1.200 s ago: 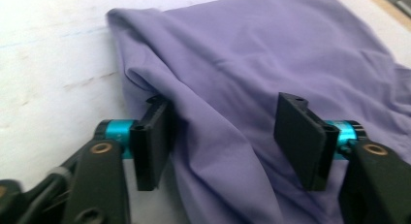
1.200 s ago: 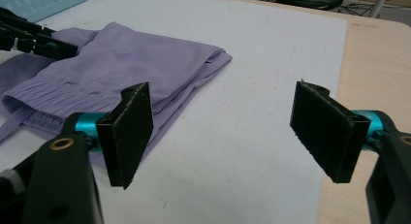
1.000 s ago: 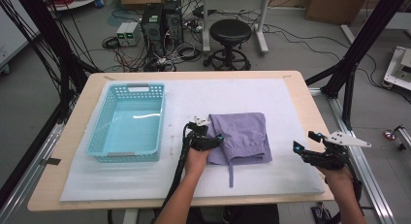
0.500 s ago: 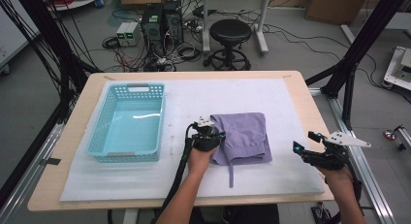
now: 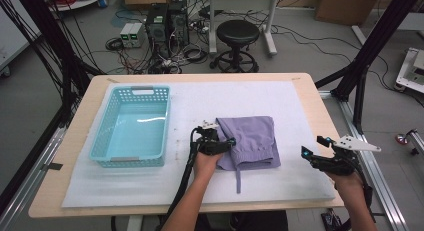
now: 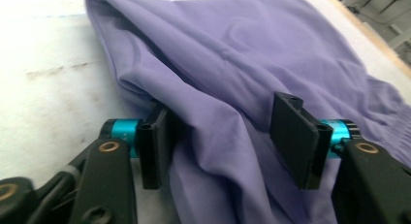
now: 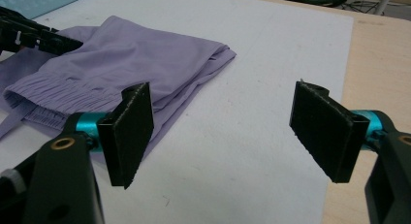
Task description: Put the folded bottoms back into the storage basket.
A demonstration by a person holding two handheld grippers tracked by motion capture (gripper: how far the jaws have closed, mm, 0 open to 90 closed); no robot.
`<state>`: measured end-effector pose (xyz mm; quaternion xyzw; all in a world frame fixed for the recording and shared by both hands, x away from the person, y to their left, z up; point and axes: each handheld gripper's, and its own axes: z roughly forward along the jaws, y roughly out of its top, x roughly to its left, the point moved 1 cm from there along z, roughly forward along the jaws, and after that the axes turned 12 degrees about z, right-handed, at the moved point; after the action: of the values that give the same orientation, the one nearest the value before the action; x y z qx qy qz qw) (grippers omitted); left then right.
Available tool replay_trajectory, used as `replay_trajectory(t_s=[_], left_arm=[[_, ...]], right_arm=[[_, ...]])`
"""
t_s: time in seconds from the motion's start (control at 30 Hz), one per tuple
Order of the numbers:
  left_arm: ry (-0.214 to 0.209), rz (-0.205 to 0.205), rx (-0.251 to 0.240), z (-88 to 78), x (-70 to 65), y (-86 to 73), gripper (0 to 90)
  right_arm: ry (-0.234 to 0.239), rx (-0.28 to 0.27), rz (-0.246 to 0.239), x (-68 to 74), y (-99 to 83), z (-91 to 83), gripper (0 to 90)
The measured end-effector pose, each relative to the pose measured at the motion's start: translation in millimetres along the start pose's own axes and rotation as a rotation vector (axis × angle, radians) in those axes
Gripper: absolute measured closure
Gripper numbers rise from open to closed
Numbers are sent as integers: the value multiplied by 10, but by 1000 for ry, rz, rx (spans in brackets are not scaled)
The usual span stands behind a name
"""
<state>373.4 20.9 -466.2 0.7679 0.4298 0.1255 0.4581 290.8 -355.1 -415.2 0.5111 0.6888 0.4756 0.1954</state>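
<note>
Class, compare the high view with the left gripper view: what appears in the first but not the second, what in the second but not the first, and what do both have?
High view: the turquoise basket, the stool and the right gripper.
Left gripper view: the fabric's folds between the left gripper, whose open jaws have just been opening.
Both: the folded purple garment on the white mat.

Folded garment (image 5: pixel 252 141) showing plain lilac purple, no pattern. Basket (image 5: pixel 102 136) showing turquoise with lattice-holed walls. Mat (image 5: pixel 300 111) looking white, tabletop (image 5: pixel 80 111) light wood. Grippers (image 5: pixel 216 145) (image 5: pixel 320 156) showing black with cyan accents.
</note>
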Motion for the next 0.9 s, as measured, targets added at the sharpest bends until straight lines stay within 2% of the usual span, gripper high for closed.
replay_trajectory(t_s=[0.1, 0.13, 0.2, 0.3, 0.33, 0.4, 0.47, 0.53, 0.63, 0.73, 0.77, 0.83, 0.9], left_arm=[[-8, 3, -1, 17, -12, 3, 416], [-10, 16, 0, 24, -22, 4, 423], [-8, 42, 5, 38, -49, 6, 494], [-18, 82, 21, 56, -85, 12, 670], [-30, 94, 24, 57, -92, 11, 755], [-32, 107, 22, 54, -103, 14, 837], [-36, 107, 19, 49, -101, 14, 867], [-53, 87, -1, 31, -94, 20, 871], [-116, 31, -86, -18, -81, 62, 871], [-175, 15, -128, -18, -79, 72, 854], [-174, 16, -129, -9, -85, 68, 821], [-170, 14, -122, 2, -86, 63, 674], [-118, 13, -86, 36, -89, 41, 518]], right_arm=[[0, 0, 2, -1, 1, -1, 242], [0, -1, 4, 0, 1, -1, 242], [0, 1, 2, 2, -2, 3, 242], [2, 3, 1, 7, -2, 6, 242], [2, 2, 3, 7, -2, 5, 242], [1, -1, 1, 0, -2, 3, 242], [0, 0, 4, -5, -4, -1, 242], [0, 0, 4, -10, -4, -6, 243], [-2, -3, 6, -15, -3, -9, 243], [-1, 0, 3, -16, -5, -6, 243], [0, 2, 5, -12, -6, -4, 243], [-1, 1, 4, -10, -6, -2, 243], [0, 2, 2, -12, -5, -4, 243]])
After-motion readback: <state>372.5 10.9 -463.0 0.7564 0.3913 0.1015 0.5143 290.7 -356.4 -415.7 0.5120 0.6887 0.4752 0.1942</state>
